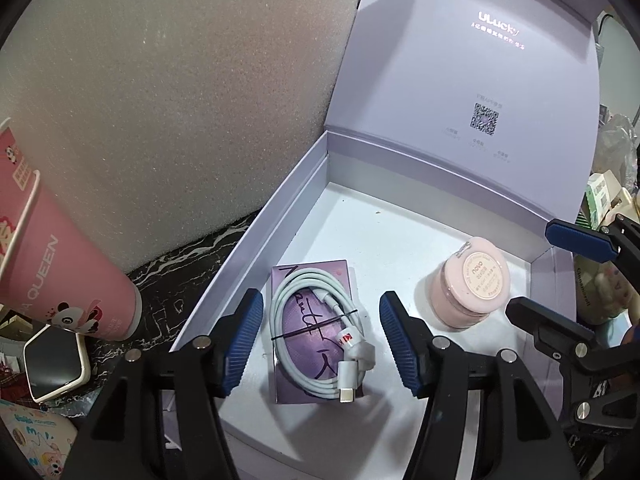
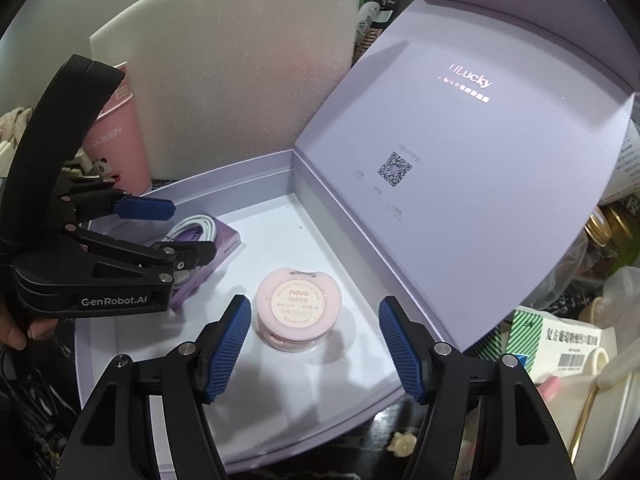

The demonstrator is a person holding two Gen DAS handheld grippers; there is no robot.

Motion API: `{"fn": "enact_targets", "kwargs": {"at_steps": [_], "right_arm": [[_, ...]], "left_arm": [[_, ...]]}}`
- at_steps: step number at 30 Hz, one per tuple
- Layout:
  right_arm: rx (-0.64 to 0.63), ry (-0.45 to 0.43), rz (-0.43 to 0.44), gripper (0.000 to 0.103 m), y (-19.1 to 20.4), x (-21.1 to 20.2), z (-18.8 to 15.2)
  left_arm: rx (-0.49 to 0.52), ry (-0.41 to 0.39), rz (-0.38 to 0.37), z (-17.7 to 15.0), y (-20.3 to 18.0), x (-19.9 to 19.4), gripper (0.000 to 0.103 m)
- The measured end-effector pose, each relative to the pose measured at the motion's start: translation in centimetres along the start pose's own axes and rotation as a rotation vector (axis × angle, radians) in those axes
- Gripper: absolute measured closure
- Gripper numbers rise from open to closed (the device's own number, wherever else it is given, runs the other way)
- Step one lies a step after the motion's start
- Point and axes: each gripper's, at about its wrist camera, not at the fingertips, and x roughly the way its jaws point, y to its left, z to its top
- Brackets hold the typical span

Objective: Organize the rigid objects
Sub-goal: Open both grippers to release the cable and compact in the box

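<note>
An open lilac gift box (image 1: 256,236) (image 2: 224,168) stands with its lid upright. Inside lie a small purple box (image 1: 312,276) (image 2: 228,236) with a coiled white cable (image 1: 320,336) (image 2: 200,226) on top, and a round pink jar (image 1: 468,284) (image 2: 298,306). My left gripper (image 1: 320,340) (image 2: 188,228) is open, its jaws on either side of the purple box and cable, not touching. My right gripper (image 2: 316,344) (image 1: 548,272) is open and empty, hovering over the pink jar.
A pink cup (image 1: 60,256) (image 2: 120,140) and a phone-like device (image 1: 54,360) sit left of the box on a dark marbled table (image 1: 172,276). A white foam board (image 1: 180,100) stands behind. Medicine boxes (image 2: 568,344), jars and bags crowd the right.
</note>
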Motion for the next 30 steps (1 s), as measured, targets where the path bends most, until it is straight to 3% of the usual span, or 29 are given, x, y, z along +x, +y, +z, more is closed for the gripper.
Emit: {"fn": "enact_targets", "kwargs": {"at_steps": [18,19,20,22,30], "right_arm": [[0.007,-0.077,-0.019,0.036,0.2,-5.8,-0.5],[0.006,-0.08,-0.02,0.036,0.2,-6.1,-0.5],[0.005,-0.085,-0.021,0.036,0.3,-6.4,-0.6],[0.005,-0.095,-0.023,0.036,0.4,-7.0,-0.9],[0.006,-0.123,-0.023,0.035,1.1,-9.4,-2.0]], "left_arm": [[-0.033,-0.092,0.016,-1.3,-0.4,-8.4,0.042],[-0.033,-0.096,0.016,-1.3,-0.5,-8.4,0.032],[-0.035,-0.102,0.016,-1.3,-0.5,-8.6,0.013],[-0.042,-0.136,0.019,-1.7,-0.5,-9.6,0.0],[-0.047,-0.18,0.028,-3.4,-0.8,-12.5,0.0]]}}
